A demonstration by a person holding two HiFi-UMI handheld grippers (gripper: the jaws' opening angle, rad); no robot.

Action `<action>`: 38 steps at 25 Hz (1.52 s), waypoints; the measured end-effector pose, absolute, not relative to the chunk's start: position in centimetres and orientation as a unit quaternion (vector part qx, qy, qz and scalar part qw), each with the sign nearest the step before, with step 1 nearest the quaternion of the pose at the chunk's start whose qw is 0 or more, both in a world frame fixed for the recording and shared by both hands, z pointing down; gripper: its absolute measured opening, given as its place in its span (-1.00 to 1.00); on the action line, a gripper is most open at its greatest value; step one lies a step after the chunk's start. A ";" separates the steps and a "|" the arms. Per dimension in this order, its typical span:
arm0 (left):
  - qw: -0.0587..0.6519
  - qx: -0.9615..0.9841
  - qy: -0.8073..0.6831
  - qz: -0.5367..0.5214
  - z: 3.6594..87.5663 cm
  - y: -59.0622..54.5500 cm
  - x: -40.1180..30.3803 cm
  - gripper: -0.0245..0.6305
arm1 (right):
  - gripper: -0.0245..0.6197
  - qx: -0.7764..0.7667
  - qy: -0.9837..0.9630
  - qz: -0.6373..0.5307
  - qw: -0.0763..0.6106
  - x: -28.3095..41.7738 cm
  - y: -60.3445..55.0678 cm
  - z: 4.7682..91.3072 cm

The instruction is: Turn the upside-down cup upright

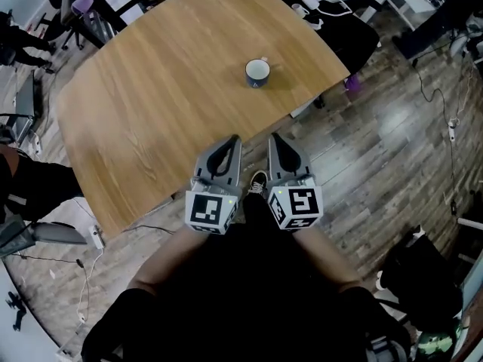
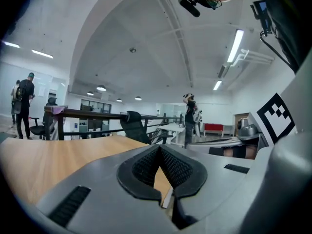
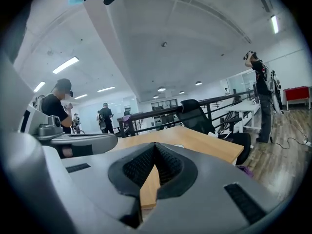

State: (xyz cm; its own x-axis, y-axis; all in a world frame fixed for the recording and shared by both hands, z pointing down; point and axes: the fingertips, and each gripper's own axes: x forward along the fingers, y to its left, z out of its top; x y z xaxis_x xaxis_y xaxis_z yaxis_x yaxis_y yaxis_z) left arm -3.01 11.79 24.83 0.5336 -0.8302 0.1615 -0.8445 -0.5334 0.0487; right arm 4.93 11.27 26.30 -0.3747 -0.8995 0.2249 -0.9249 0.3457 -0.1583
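Wooden rounded counter is carrying the small dark-blue cup, pale face up, near its far edge. Your left hand-held gripper is sitting closed and empty. Your right hand-held gripper is doing likewise, since the cup is lying well beyond both.

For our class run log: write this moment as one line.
left gripper: shut, empty | right gripper: shut, empty | cup: on table, untouched
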 end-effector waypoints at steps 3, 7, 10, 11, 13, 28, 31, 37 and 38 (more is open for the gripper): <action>0.064 0.869 -0.485 0.072 26.2 8.2 -1.5 -0.90 | -0.88 0.552 -0.821 0.134 0.050 6.5 6.9 27.2; 0.072 0.863 -0.494 0.076 27.6 4.3 -0.4 -0.90 | -0.88 0.546 -0.825 0.135 0.052 7.8 2.3 28.2; 0.065 0.860 -0.501 0.075 28.4 1.4 -0.7 -0.90 | -0.88 0.546 -0.825 0.133 0.058 8.0 -0.2 29.3; 0.063 0.859 -0.503 0.074 28.9 0.3 -0.9 -0.90 | -0.88 0.547 -0.824 0.133 0.063 8.0 -1.0 30.1; 0.066 0.857 -0.507 0.068 30.2 -1.8 -1.5 -0.90 | -0.88 0.548 -0.820 0.140 0.082 7.8 -2.6 32.4; 0.133 0.841 -0.519 0.074 40.2 -8.1 -5.2 -0.90 | 0.13 0.503 -0.850 0.112 0.110 4.0 -11.4 41.4; 0.137 0.841 -0.519 0.068 41.3 -8.5 -5.6 -0.90 | 0.22 0.503 -0.850 0.105 0.111 3.2 -13.2 42.3; 0.140 0.844 -0.515 0.060 42.4 -8.8 -5.8 -0.90 | 0.22 0.510 -0.849 0.061 0.127 2.0 -15.3 43.0; 0.141 0.844 -0.514 0.059 42.5 -8.7 -5.7 -0.90 | 0.22 0.510 -0.849 0.061 0.128 1.9 -15.5 43.2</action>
